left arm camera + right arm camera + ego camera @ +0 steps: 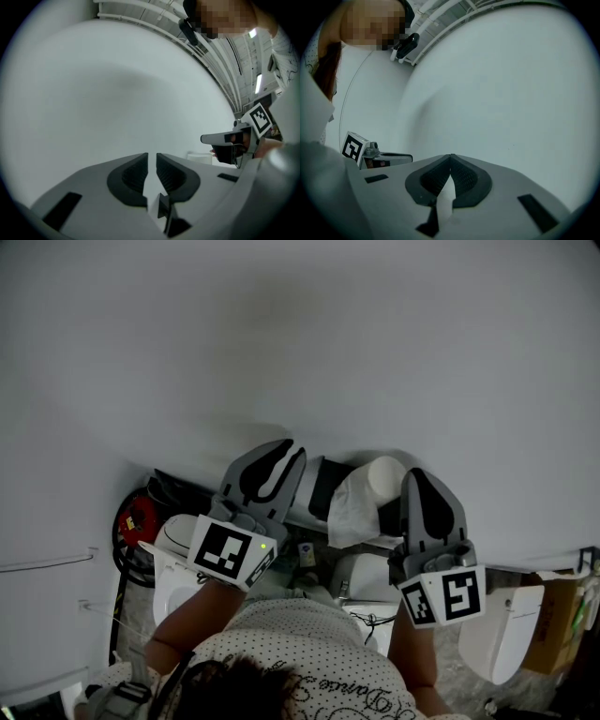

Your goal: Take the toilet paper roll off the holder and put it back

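Observation:
A white toilet paper roll [385, 474] sits against the wall, with a loose sheet [351, 508] hanging down beside a black holder [327, 486]. My left gripper [285, 452] is just left of the holder and points at the wall. Its jaws [152, 157] stand a thin gap apart with nothing between them. On the other side, my right gripper [413, 476] is raised close beside the roll. Its pads [450, 157] meet at the tips and hold nothing. Each gripper view shows mostly bare white wall, with the other gripper off to the side.
A white toilet [174, 566] stands low at the left, next to a red object [137, 517] with dark hose. Another white fixture [501, 634] and a cardboard box [555, 622] are at the lower right. The plain wall [300, 343] fills the upper half.

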`<control>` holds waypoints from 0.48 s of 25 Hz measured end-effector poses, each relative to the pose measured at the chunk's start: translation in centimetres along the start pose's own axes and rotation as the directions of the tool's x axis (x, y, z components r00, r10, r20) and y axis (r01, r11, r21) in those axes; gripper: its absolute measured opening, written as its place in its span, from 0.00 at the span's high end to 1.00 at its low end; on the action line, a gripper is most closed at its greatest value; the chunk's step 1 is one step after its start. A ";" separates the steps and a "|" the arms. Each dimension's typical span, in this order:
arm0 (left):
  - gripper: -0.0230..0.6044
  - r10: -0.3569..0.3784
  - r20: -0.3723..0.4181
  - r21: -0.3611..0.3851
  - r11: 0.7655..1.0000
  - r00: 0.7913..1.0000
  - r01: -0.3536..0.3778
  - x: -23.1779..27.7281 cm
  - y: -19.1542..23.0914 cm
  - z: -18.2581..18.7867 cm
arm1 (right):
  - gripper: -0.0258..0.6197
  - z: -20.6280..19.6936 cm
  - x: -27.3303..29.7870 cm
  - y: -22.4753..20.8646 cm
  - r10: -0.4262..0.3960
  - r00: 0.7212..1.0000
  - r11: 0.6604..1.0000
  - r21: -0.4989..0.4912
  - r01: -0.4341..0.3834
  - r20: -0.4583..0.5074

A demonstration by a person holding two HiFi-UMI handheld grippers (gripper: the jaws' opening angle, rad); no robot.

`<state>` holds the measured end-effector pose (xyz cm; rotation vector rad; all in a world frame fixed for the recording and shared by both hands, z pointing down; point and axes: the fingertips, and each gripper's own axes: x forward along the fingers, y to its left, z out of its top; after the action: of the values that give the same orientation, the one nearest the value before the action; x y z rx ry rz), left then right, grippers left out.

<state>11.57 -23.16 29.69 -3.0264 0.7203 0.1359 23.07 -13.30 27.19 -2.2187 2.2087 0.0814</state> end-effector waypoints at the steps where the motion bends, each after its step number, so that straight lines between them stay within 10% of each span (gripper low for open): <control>1: 0.90 -0.001 0.001 -0.001 1.000 1.000 0.001 0.0 0.0 0.0 | 0.94 -0.1 -0.1 -0.1 -0.005 1.000 1.000 0.002 0.005 0.001; 12: 0.95 -0.024 -0.021 -0.017 1.000 0.999 0.024 -0.5 -1.1 -1.7 | 0.94 -1.8 -2.3 -1.3 -0.111 0.994 0.994 -0.007 0.111 0.009</control>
<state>11.80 -22.06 31.41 -3.0560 0.6877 0.1103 24.43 -11.04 29.05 -2.3349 2.0789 0.0977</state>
